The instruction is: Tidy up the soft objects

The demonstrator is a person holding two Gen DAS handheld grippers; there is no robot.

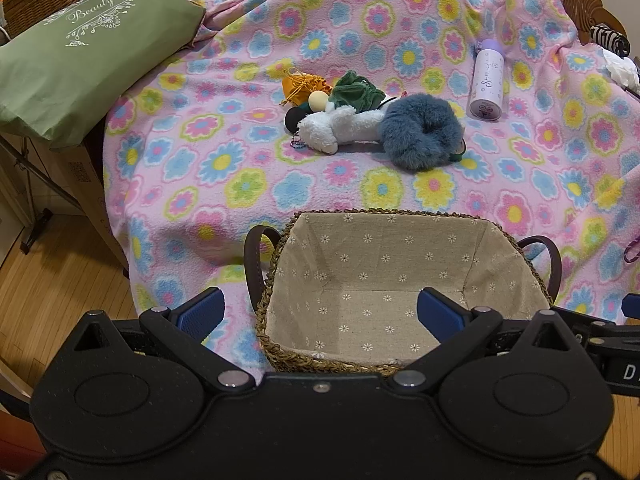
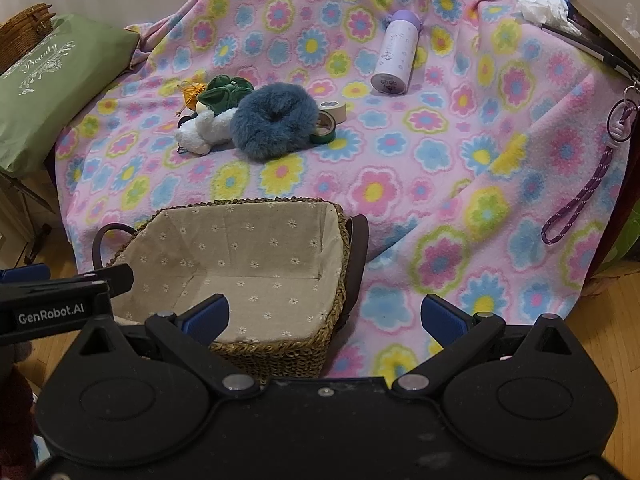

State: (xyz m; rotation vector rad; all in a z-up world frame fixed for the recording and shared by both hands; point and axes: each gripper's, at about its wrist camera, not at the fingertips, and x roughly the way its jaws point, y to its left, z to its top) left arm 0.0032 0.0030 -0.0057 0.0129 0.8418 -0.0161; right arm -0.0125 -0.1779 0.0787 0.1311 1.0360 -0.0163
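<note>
Both grippers [image 1: 318,312] [image 2: 325,316] wide open, empty, basket [image 1: 280,256] just ahead, scrunchie [image 1: 420,136] beyond

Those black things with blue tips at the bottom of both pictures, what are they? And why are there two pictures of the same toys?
They are two grabbing tools a person holds, one per hand. Each carries a camera, so you get two views: the left gripper and the right gripper. Both are open and hold nothing. On the flowery blanket lie a fluffy blue scrunchie, a white plush toy, a green soft toy, rolls of tape and a purple bottle. The lined basket in front is empty.
</note>
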